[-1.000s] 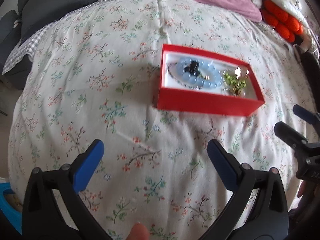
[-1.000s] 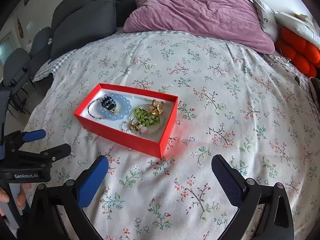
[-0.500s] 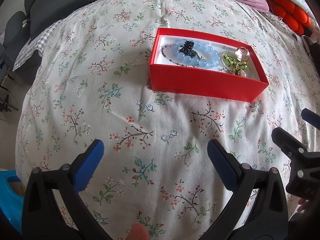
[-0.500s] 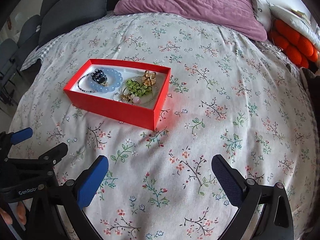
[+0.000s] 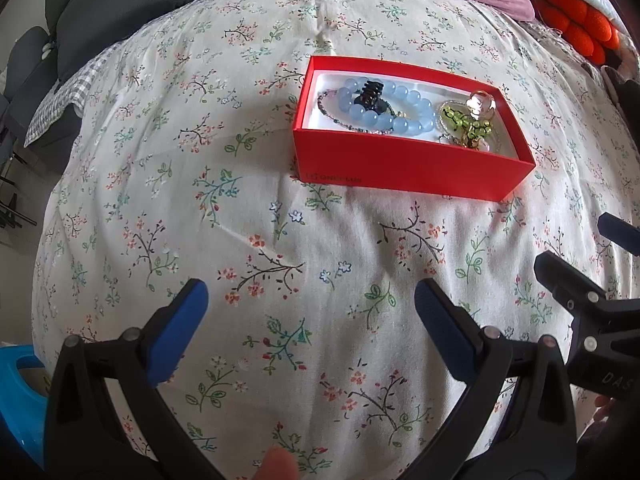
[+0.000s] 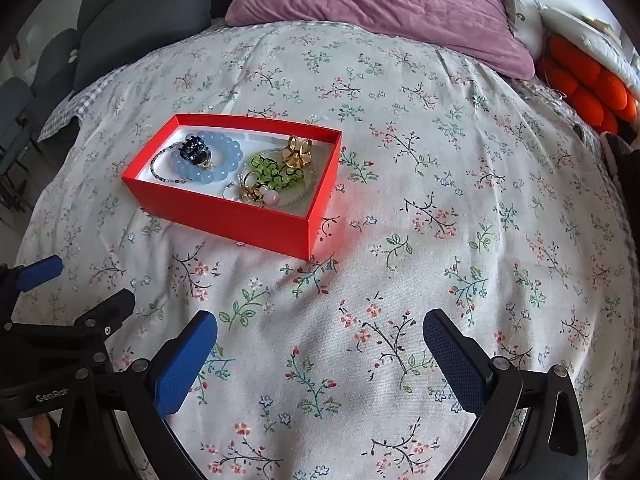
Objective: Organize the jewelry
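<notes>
A red box (image 5: 408, 164) (image 6: 240, 216) sits on the floral bedspread. Inside lie a blue bead bracelet (image 5: 368, 114) (image 6: 224, 160), a black hair claw (image 5: 370, 94) (image 6: 194, 151), a green bead piece (image 5: 466, 124) (image 6: 276, 172), a gold clip (image 6: 298, 152) and small pink and gold pieces (image 6: 260, 196). My left gripper (image 5: 310, 304) is open and empty, hovering over the bedspread in front of the box. My right gripper (image 6: 320, 340) is open and empty, in front of and right of the box. Each gripper shows at the edge of the other's view.
A purple pillow (image 6: 380, 4) lies at the head of the bed. Dark grey cushions (image 6: 140, 16) are at the far left. An orange knobbly cushion (image 6: 588, 88) is at the far right. A blue object (image 5: 20, 396) sits off the bed's left edge.
Both grippers have drawn closer to the box and tilted, so the box sits larger and lower in both views. Jaws stay open.
</notes>
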A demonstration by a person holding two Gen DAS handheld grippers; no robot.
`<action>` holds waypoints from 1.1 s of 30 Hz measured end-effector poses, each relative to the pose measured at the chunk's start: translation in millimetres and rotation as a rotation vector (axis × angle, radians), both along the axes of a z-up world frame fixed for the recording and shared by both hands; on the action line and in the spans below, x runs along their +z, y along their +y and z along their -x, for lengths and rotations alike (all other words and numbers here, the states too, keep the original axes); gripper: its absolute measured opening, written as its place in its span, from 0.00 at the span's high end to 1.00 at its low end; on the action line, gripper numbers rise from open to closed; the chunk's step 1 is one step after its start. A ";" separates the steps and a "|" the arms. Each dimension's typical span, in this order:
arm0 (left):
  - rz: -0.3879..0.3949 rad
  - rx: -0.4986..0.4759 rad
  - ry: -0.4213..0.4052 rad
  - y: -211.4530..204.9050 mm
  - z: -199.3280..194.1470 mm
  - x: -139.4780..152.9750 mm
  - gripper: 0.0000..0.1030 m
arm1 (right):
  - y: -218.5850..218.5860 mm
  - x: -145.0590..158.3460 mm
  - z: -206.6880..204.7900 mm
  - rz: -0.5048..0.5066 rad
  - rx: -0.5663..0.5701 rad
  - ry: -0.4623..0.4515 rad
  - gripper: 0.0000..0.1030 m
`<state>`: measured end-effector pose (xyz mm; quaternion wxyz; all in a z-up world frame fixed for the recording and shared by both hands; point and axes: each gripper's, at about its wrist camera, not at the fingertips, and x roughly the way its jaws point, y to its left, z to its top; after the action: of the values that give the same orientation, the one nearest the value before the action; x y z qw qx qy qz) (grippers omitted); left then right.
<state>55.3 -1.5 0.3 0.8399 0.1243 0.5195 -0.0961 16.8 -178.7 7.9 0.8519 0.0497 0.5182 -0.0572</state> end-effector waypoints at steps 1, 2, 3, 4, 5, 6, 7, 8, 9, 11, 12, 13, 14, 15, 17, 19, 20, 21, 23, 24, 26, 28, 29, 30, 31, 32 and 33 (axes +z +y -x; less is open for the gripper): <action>0.001 0.000 0.000 0.0 0.0 0.0 0.00 | 0.2 -0.3 -0.2 0.000 -0.001 0.001 0.00; 0.002 -0.001 0.001 0.1 0.0 0.1 0.00 | 0.2 -0.5 -0.3 0.000 -0.002 0.002 0.00; 0.002 -0.001 0.001 0.2 0.0 0.1 0.00 | 0.3 -0.7 -0.5 0.001 -0.003 0.002 0.00; 0.002 -0.001 0.001 0.5 -0.1 0.1 0.00 | 0.5 -0.8 -0.8 0.002 -0.002 0.002 0.00; 0.002 -0.001 0.001 0.4 -0.1 0.1 0.00 | 0.6 -0.9 -0.9 0.002 -0.002 0.003 0.00; 0.003 -0.001 0.001 0.4 -0.1 0.2 0.00 | 0.5 -0.9 -0.8 0.001 -0.003 0.002 0.00; 0.003 -0.001 0.001 0.8 -0.2 0.2 0.00 | 0.6 -0.9 -0.8 0.002 -0.003 0.003 0.00; 0.004 0.000 0.001 1.2 -0.2 0.5 0.00 | 0.6 -1.3 -1.0 0.002 -0.003 0.004 0.00; 0.005 -0.001 0.000 1.3 -0.2 0.8 0.00 | 0.6 -1.9 -1.1 0.002 -0.002 0.004 0.00; 0.007 -0.002 0.000 1.9 -0.3 1.5 0.00 | 0.6 -2.1 -0.9 0.003 -0.001 0.004 0.00; 0.008 -0.002 -0.001 1.8 -0.1 1.7 0.00 | 0.6 -2.2 -0.9 0.002 -0.001 0.004 0.00; 0.008 -0.003 -0.001 1.8 0.3 1.9 0.00 | 0.5 -2.1 -0.9 0.003 -0.002 0.003 0.00; 0.007 -0.003 -0.001 1.7 0.3 2.0 0.00 | 0.2 -2.2 -1.2 0.004 -0.001 0.003 0.00; 0.007 -0.003 -0.001 1.6 0.3 2.0 0.00 | -0.1 -2.3 -1.4 0.005 0.000 0.003 0.00; 0.008 -0.002 0.000 1.3 0.4 2.1 0.00 | -0.4 -2.5 -1.5 0.006 0.000 0.005 0.00; 0.008 -0.002 0.000 1.2 0.5 2.5 0.00 | -0.6 -2.4 -1.5 0.006 -0.001 0.004 0.00; 0.009 -0.002 -0.001 1.2 0.5 2.5 0.00 | -0.5 -2.4 -1.6 0.006 0.000 0.003 0.00; 0.009 -0.003 -0.001 1.2 0.7 2.7 0.00 | -0.8 -2.3 -1.5 0.006 0.000 0.002 0.00; 0.010 -0.003 0.000 0.7 0.9 3.2 0.00 | -1.3 -2.5 -1.2 0.007 0.000 0.001 0.00; 0.009 -0.002 -0.001 0.7 1.0 3.2 0.00 | -0.9 -2.1 -1.2 0.007 0.000 0.002 0.00; 0.010 -0.003 0.000 0.8 1.0 3.2 0.00 | -1.2 -2.3 -1.1 0.007 0.000 0.003 0.00; 0.010 -0.003 -0.001 0.9 1.0 3.3 0.00 | -0.7 -2.1 -1.2 0.007 -0.001 0.002 0.00; 0.010 -0.003 -0.001 1.0 1.0 3.2 0.00 | -1.0 -2.1 -1.0 0.007 -0.001 0.001 0.00; 0.010 -0.003 -0.001 1.0 0.9 3.2 0.00 | -0.9 -2.1 -1.1 0.008 -0.001 0.001 0.00; 0.011 -0.003 -0.001 0.9 1.0 3.4 0.00 | -0.8 -2.2 -1.2 0.008 0.000 0.001 0.00; 0.010 -0.003 0.000 1.0 1.0 3.3 0.00 | -1.0 -2.3 -1.2 0.009 0.000 0.001 0.00; 0.010 -0.003 0.000 1.0 1.0 3.3 0.00 | -1.3 -1.9 -1.1 0.008 0.000 0.001 0.00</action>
<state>54.3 -0.6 3.7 0.8405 0.1210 0.5186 -0.0996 17.9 -179.9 6.0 0.8518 0.0462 0.5184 -0.0594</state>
